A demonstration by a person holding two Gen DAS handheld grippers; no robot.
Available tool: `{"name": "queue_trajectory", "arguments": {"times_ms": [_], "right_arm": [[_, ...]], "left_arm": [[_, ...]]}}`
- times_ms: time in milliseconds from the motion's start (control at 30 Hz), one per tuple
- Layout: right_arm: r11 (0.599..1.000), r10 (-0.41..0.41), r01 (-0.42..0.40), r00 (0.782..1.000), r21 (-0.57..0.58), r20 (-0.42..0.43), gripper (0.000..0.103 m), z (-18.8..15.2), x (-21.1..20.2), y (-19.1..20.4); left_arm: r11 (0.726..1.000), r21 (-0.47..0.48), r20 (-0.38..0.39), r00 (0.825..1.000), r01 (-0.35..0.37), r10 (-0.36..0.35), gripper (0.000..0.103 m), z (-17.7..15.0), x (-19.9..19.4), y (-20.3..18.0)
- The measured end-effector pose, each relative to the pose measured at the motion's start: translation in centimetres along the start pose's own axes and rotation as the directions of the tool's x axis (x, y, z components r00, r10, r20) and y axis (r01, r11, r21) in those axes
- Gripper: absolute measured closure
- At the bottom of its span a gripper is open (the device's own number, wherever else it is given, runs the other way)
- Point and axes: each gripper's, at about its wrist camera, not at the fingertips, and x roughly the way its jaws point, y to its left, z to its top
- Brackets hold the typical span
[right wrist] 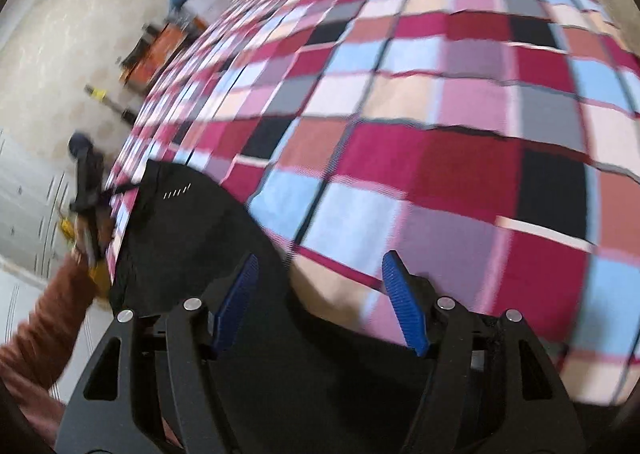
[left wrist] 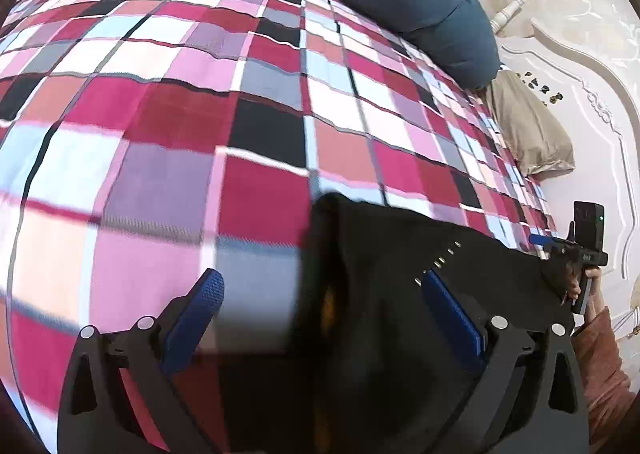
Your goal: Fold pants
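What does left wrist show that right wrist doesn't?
Left wrist only: a navy pillow and a beige pillow against the white carved headboard, plus the right gripper at the far edge of the pants.

Right wrist only: an orange object on the floor beside the bed, blurred, and the left gripper at the pants' edge.

Both: the black pants lying on the checked bedspread, each camera's own blue-padded fingers spread open with nothing clamped.

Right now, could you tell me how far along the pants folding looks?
Done: the black pants lie on the checkered bedspread. Whether they are already folded cannot be told. In hand: nothing; the left gripper and right gripper hover open. Left: gripping and folding.
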Motion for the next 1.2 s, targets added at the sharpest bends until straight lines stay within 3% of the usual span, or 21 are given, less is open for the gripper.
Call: {"name": "queue_trajectory", "arguments": {"times_ms": [200,367,400,467,567,633,767,800,867,900,933,967,1000,1133,1200], "right_arm": [[0.996,0.053,-0.060,0.994,-0.067,-0.094,0.038,0.0,2.8,1.1],[0.992,0.016,-0.038,0.984,-0.122,-0.176,0.038,-0.2,4.6,2.0],[0.990,0.022,-0.046,0.983,-0.130,-0.183,0.041,-0.2,4.6,2.2],[0.987,0.025,-0.056,0.978,-0.149,-0.206,0.057,-0.3,5.0,2.8],[0.983,-0.038,-0.005,0.973,-0.186,-0.230,0.073,-0.5,5.2,3.3],[0.985,-0.024,-0.017,0.971,-0.170,-0.237,0.089,-0.5,4.9,3.1],[0.983,-0.043,-0.001,0.972,-0.184,-0.233,0.095,-1.0,4.9,3.7],[0.982,-0.053,0.010,0.972,-0.188,-0.227,0.096,-1.0,5.0,3.9],[0.979,-0.075,0.032,0.975,-0.201,-0.210,0.096,-1.1,4.9,4.6],[0.978,-0.083,0.042,0.977,-0.204,-0.195,0.096,-1.1,4.5,4.9],[0.978,-0.088,0.049,0.979,-0.205,-0.183,0.096,-1.1,4.3,5.1],[0.977,-0.095,0.059,0.981,-0.205,-0.170,0.096,-1.1,4.0,5.3],[0.976,-0.104,0.072,0.983,-0.205,-0.150,0.096,-1.1,3.5,5.5],[0.968,-0.140,0.125,0.988,-0.218,-0.057,0.096,-0.9,1.0,7.1],[0.957,-0.173,0.167,0.985,-0.237,-0.006,0.096,-1.2,-0.4,8.4]], "left_arm": [[0.999,0.017,-0.008,1.000,0.030,-0.030,0.004,1.3,1.4,0.9],[0.988,0.085,-0.091,0.988,0.130,-0.123,0.004,1.5,2.8,-1.6],[0.987,0.098,-0.100,0.988,0.127,-0.118,0.004,1.3,3.0,-2.0],[0.986,0.138,-0.102,0.992,0.091,-0.077,0.004,1.0,3.6,-2.4],[0.979,0.194,-0.096,0.995,0.059,-0.041,0.004,0.3,4.0,-2.7],[0.969,0.247,-0.108,0.994,0.020,0.007,0.004,0.1,4.3,-3.5],[0.953,0.298,-0.150,0.983,-0.054,0.102,0.006,0.8,5.0,-4.6],[0.952,0.298,-0.143,0.983,-0.065,0.112,0.010,0.9,5.0,-4.7],[0.943,0.301,-0.096,0.980,-0.139,0.175,0.074,1.4,4.7,-4.8],[0.957,0.264,-0.105,0.982,-0.123,0.155,0.081,1.8,4.5,-4.4],[0.979,0.194,-0.121,0.989,-0.059,0.083,0.089,2.3,4.3,-3.7],[0.990,0.139,-0.126,0.992,-0.011,0.029,0.093,2.5,4.0,-3.1],[0.992,0.128,-0.121,0.992,-0.007,0.023,0.093,2.6,3.9,-3.0],[0.985,0.171,-0.043,0.999,0.004,0.004,0.094,2.1,2.1,-4.2],[0.984,0.165,0.015,0.997,0.068,-0.071,0.094,1.9,-0.1,-4.7]]}}
